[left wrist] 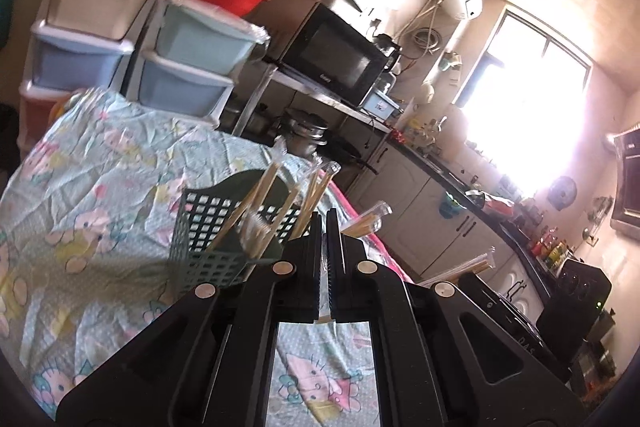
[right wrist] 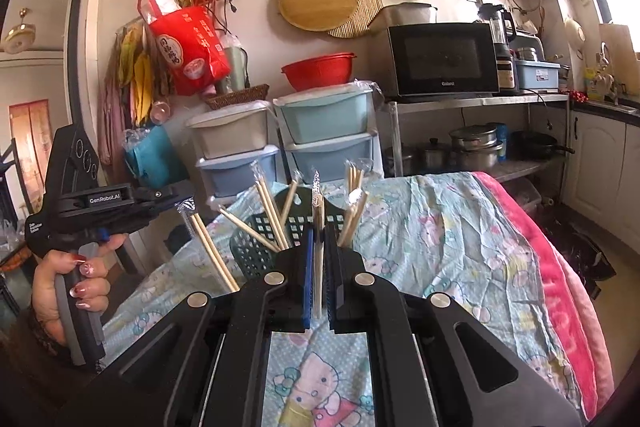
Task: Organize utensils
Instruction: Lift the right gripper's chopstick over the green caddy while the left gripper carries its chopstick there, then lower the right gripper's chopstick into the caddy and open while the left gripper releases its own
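A dark green lattice basket (left wrist: 208, 227) (right wrist: 256, 247) stands on the patterned cloth and holds several wrapped pairs of wooden chopsticks (left wrist: 256, 203) (right wrist: 272, 215). My left gripper (left wrist: 324, 223) is shut on a wrapped chopstick pair (left wrist: 320, 187) just right of the basket. It also shows in the right wrist view (right wrist: 184, 205), held in a hand, with its chopstick pair (right wrist: 212, 251) slanting down. My right gripper (right wrist: 319, 231) is shut on another wrapped chopstick pair (right wrist: 318, 223), held upright in front of the basket.
The table has a light blue cartoon cloth (left wrist: 100, 167) (right wrist: 440, 227) with a pink blanket edge (right wrist: 560, 287) on the right. Stacked plastic drawers (right wrist: 320, 131), a red bowl (right wrist: 320, 69), a microwave (right wrist: 440, 59) and a metal shelf with pots (right wrist: 476, 147) stand behind.
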`<state>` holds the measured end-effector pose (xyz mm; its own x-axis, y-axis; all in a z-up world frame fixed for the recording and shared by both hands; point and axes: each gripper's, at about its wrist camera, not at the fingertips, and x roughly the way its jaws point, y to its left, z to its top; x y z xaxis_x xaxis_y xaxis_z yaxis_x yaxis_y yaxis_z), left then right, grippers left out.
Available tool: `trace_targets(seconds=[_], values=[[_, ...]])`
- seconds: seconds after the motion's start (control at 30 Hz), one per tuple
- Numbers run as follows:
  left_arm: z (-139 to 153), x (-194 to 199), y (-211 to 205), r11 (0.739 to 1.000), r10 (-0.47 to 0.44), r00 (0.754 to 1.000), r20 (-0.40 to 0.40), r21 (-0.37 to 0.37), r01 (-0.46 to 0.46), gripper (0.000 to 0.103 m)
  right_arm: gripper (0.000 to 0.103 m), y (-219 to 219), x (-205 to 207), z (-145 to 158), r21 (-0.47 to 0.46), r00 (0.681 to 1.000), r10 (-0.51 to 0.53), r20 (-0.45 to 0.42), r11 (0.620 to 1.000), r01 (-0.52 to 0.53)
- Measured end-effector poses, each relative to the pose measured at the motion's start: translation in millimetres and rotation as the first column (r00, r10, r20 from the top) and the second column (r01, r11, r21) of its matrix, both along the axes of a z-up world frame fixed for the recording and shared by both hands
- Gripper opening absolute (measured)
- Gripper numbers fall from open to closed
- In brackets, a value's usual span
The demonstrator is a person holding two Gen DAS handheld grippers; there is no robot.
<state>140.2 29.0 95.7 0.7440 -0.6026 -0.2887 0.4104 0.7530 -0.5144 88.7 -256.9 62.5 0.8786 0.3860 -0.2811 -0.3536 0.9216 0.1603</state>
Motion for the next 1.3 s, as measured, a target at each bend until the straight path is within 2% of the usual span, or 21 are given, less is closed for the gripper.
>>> trace_targets(seconds=[0.73, 1.13, 1.3], values=[[77.9, -1.8, -21.0, 0.998, -0.057, 0.984, 0.169, 0.022, 0.054, 0.001, 0.005, 1.3, 0.4, 30.8, 0.041, 0.996, 0.007, 0.092, 0.999, -0.011], [128.4, -1.2, -16.2, 0.999, -0.018, 0.958, 0.286, 0.049, 0.004, 0.001, 0.005, 4.1, 1.6, 49.9, 0.061, 0.989, 0.004, 0.151, 0.998, -0.014], [143.9, 6.9, -14.9, 0.998, 0.0, 0.951, 0.31, 0.059, -0.019, 0.001, 0.005, 3.5, 4.6, 57.3, 0.077, 0.984, -0.011, 0.178, 0.997, -0.002]])
